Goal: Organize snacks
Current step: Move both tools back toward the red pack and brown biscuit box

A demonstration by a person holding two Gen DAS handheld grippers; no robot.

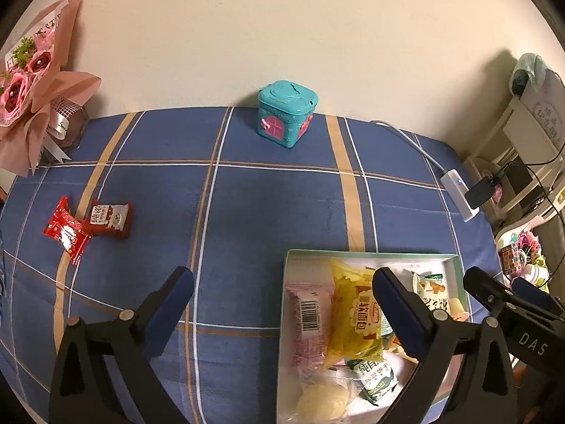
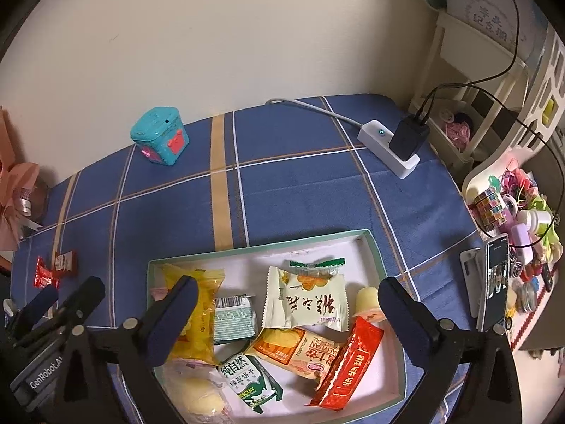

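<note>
Mostly done: I count the bulk of the snacks already lying in the box (image 2: 370, 247), so I judge the sorting well along.
In the box: a yellow bread packet (image 2: 201, 318), a cream packet (image 2: 305, 298), an orange packet (image 2: 293, 349), a long red packet (image 2: 348, 364), a green-and-white biscuit pack (image 2: 247, 381) and a few smaller pieces I cannot name.
Left outside: two wrappers on the blue checked cloth (image 1: 247, 212), well apart from the box — a bright red wrapper (image 1: 67, 229) and, touching it, a dark red packet (image 1: 109, 219).
Left gripper (image 1: 282, 314): fingers spread wide, nothing between them; one finger over bare cloth, the other over the box's near corner.
Right gripper (image 2: 287, 321): also wide open and holding nothing, poised above the box contents.
Not part of the job, as I read it: the teal toy house (image 1: 286, 113) by the wall, the bouquet (image 1: 31, 81) and the power strip (image 2: 388, 148).
What remains: I reckon the two red items still need fetching, and the left gripper sits closer to them.
</note>
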